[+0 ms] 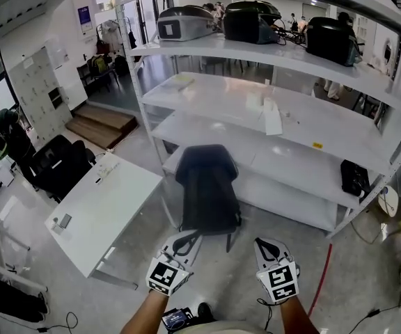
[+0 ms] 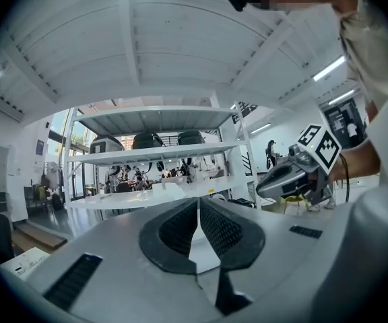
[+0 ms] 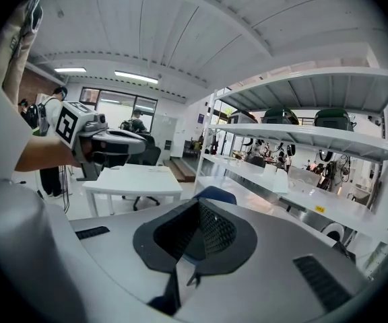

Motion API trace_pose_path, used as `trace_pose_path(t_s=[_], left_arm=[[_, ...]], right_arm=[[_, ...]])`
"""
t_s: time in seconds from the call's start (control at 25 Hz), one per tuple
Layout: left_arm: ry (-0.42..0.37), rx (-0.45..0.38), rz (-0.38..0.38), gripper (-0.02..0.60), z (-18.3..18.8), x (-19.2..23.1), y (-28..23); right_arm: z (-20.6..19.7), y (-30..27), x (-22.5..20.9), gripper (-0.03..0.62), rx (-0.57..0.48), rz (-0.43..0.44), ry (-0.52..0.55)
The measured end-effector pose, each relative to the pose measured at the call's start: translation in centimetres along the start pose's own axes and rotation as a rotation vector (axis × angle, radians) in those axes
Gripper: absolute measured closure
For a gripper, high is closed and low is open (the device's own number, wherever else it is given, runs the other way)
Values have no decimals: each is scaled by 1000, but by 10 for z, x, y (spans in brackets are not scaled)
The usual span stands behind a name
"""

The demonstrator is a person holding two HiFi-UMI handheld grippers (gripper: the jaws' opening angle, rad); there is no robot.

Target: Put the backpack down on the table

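pinching a dark strap (image 2: 226, 296) that trails out below them, the jaws of the left gripper (image 1: 184, 239) are pressed together. the right gripper (image 1: 264, 245) is closed just as tight, with a sliver of dark blue fabric (image 3: 192, 242) caught between its pads. both grippers point forward, side by side and apart, low in the head view. just ahead of them is the backpack (image 1: 207, 186), dark against the lower levels of the white shelf rack (image 1: 277, 56); whether it touches the floor cannot be told. the white table (image 1: 117, 204) stands off to the left, apart from the backpack.
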State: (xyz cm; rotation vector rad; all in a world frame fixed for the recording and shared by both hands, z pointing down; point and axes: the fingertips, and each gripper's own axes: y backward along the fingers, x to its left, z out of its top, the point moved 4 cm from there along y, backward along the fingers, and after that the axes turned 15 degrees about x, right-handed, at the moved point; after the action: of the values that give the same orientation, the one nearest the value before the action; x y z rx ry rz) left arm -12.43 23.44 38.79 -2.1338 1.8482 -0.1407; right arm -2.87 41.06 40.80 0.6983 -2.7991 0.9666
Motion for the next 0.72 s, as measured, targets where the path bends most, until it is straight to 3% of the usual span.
trace_pose_path(t_s=[0.44,0.72], left_arm=[[-4,-16,-58,558,-13,86,-33],[57,-24,-50,558,-18,117,-69]], right_arm=[[41,-66,-6,569,26,-66,-25],[57,-114,-33,569,67,-41,10]])
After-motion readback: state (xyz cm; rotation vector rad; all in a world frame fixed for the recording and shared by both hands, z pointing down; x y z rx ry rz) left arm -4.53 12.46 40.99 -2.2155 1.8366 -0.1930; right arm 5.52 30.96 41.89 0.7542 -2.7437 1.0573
